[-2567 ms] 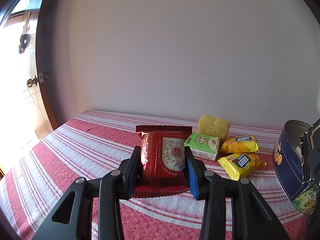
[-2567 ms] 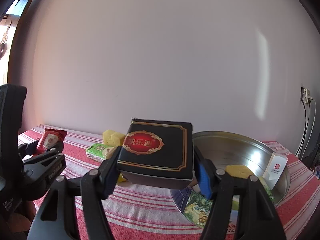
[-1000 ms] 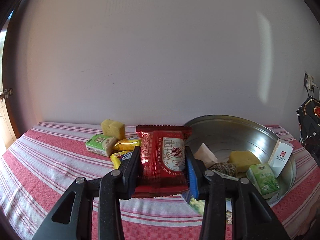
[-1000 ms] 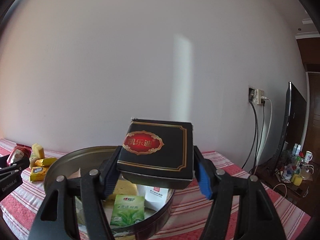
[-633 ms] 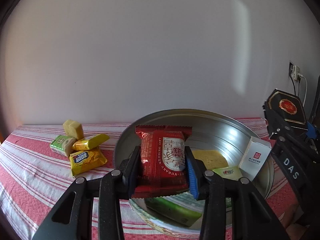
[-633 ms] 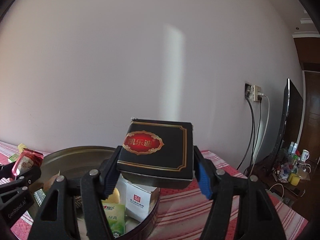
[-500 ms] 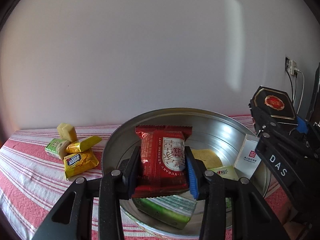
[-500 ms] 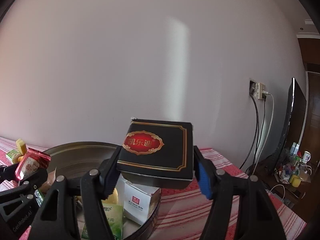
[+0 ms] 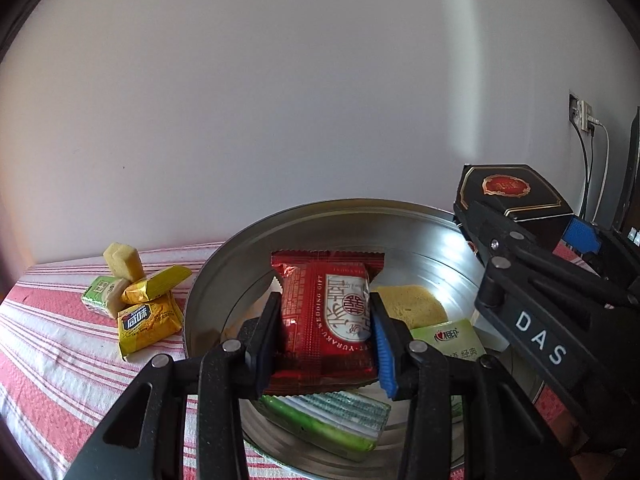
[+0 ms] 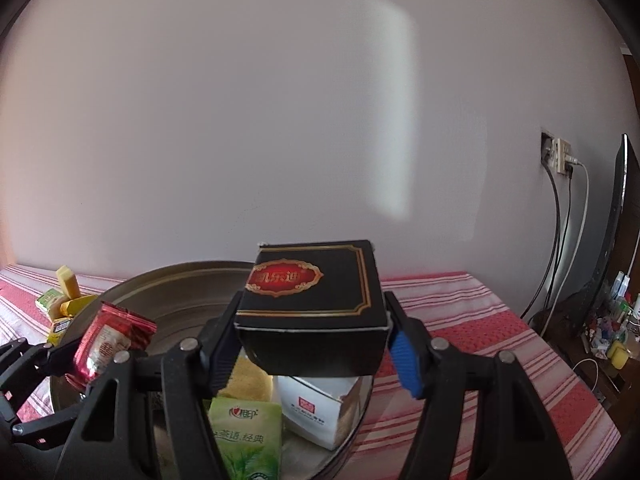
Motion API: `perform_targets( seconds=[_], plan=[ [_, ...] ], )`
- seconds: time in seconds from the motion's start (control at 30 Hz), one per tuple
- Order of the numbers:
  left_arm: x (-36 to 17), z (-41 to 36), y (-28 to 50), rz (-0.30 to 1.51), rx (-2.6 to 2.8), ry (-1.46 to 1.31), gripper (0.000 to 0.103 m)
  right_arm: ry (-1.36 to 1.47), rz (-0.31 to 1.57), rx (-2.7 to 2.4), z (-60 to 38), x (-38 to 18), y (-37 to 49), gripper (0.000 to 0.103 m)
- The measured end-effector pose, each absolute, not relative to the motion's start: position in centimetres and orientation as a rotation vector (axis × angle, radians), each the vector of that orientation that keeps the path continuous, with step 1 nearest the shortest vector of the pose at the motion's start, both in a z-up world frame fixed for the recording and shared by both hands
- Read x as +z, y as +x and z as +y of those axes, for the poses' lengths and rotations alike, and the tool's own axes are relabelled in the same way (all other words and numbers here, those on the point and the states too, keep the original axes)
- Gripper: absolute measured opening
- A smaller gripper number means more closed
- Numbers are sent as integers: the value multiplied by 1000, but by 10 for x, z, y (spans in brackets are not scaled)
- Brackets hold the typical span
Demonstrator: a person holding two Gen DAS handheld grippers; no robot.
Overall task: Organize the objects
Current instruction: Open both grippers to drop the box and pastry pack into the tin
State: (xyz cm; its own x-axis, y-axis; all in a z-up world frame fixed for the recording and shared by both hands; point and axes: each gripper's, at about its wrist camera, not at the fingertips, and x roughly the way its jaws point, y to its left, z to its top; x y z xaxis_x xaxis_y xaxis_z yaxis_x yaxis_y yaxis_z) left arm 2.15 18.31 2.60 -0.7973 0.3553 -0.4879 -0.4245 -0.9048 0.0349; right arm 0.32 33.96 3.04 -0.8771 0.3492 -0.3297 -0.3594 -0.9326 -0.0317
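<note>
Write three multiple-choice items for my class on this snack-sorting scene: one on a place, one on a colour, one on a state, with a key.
1. Where is the red snack packet?
A. held over the round metal tin
B. lying on the striped cloth
C. leaning on the wall

2. What colour is the box in the right gripper?
A. white
B. black with gold trim
C. green

3. What state is the left gripper in?
A. open and empty
B. shut on the packet
C. out of view

Key: 1 A, the tin's floor shows behind and below the packet; 2 B, black faces with gold border lines; 3 B, both pads press the packet's sides.
</note>
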Motion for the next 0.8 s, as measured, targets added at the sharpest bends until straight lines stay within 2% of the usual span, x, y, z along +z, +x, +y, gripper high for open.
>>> perform_targets(
  seconds=[0.4,0.47,0.5,0.53,0.6,0.8],
  plan=[
    [21,182,20,225,2638,-713,47,-554,98,2823,336,24,-3,66],
    [21,180,22,216,2629,-713,60,-583,117,2860,335,22,-7,69],
    [22,179,23,205,2626,-714,81,-602,138,2882,335,21,-8,71],
    [24,177,25,188,2626,-705,93,-625,169,2906,335,20,-9,85],
    [29,173,31,161,2637,-652,94,-597,222,2948,337,23,-5,103],
    [35,167,38,179,2659,-600,98,-365,233,2872,340,35,24,103]
  ],
)
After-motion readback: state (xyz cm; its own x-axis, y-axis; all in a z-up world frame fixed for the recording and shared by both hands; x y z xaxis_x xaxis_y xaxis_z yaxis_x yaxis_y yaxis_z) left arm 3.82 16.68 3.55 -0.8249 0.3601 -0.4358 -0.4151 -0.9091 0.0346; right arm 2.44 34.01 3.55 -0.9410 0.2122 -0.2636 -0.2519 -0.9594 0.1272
